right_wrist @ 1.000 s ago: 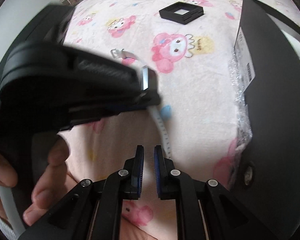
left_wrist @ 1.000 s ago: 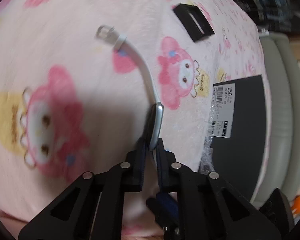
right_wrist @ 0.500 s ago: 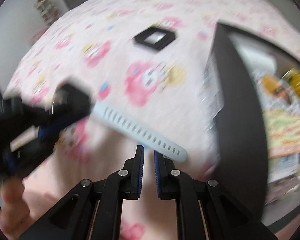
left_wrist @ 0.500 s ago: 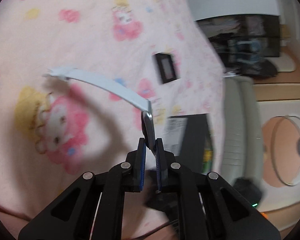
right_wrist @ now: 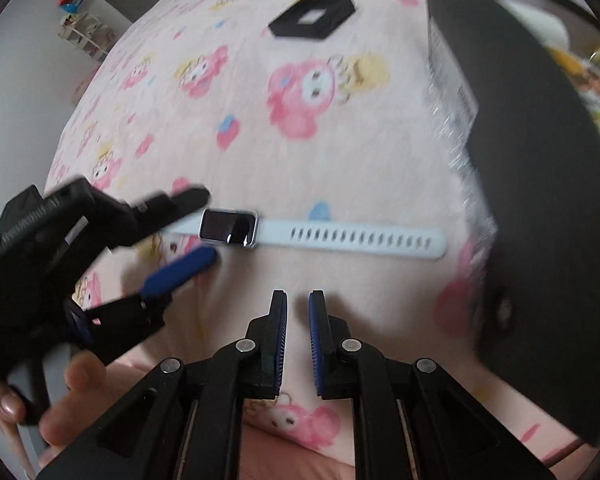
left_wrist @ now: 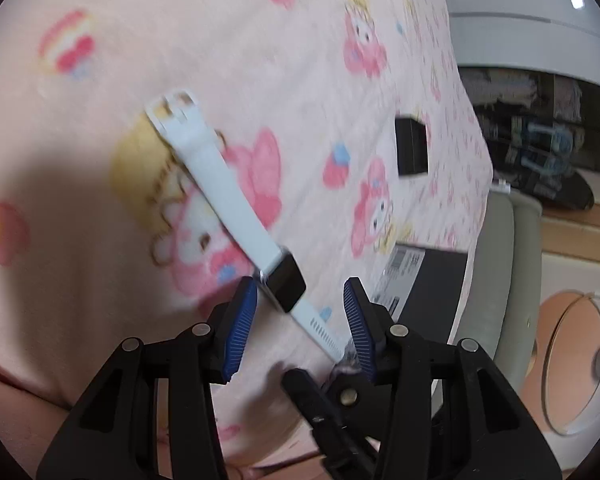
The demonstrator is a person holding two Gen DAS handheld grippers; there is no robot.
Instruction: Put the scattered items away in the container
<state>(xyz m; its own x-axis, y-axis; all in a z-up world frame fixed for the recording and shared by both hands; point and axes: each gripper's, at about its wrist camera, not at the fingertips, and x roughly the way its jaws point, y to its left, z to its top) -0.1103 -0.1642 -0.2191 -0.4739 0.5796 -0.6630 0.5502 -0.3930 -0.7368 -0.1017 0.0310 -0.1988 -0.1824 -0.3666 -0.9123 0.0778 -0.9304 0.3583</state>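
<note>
A watch with a pale blue strap [right_wrist: 360, 238] and a dark face [right_wrist: 228, 227] lies stretched out flat on the pink cartoon-print blanket [right_wrist: 300, 152]. In the left wrist view its face [left_wrist: 286, 284] sits between the spread blue pads of my left gripper [left_wrist: 300, 292], which is open and not pinching it. My right gripper [right_wrist: 298, 296] hovers just in front of the strap, shut with nothing between its pads. The black box [right_wrist: 540, 200] stands to the right, near the strap's free end. A small black square frame [right_wrist: 312, 18] lies farther back.
A person's hand [right_wrist: 60, 400] holds the left gripper [right_wrist: 202, 226] at the lower left. Beyond the bed edge are a grey padded rail [left_wrist: 508, 280] and white and dark furniture [left_wrist: 532, 80]. The box carries a white barcode label [left_wrist: 404, 264].
My left gripper has opened and let go of the watch, which went from hanging edge-on in its pads to lying flat on the blanket. The right gripper stays shut.
</note>
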